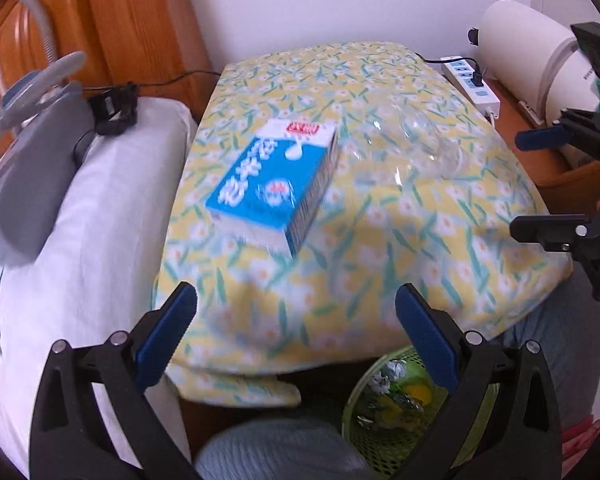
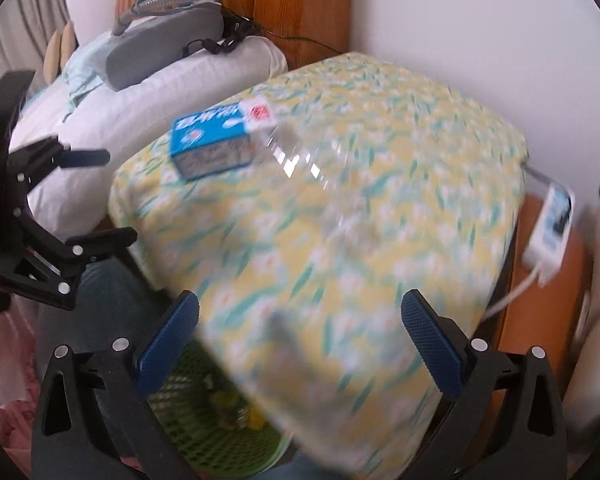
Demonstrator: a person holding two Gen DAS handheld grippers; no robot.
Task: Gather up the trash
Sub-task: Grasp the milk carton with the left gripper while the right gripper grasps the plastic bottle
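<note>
Both grippers — left gripper [image 1: 296,312] and right gripper [image 2: 300,320] — hang spread wide and empty, the blue carton [image 1: 272,184] and clear bottle [image 1: 428,148] ahead, the green basket [image 1: 364,432] just beneath.

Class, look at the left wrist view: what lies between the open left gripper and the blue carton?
Only bare floral cloth. In the left wrist view nothing else sits between the left gripper and the blue carton.
</note>
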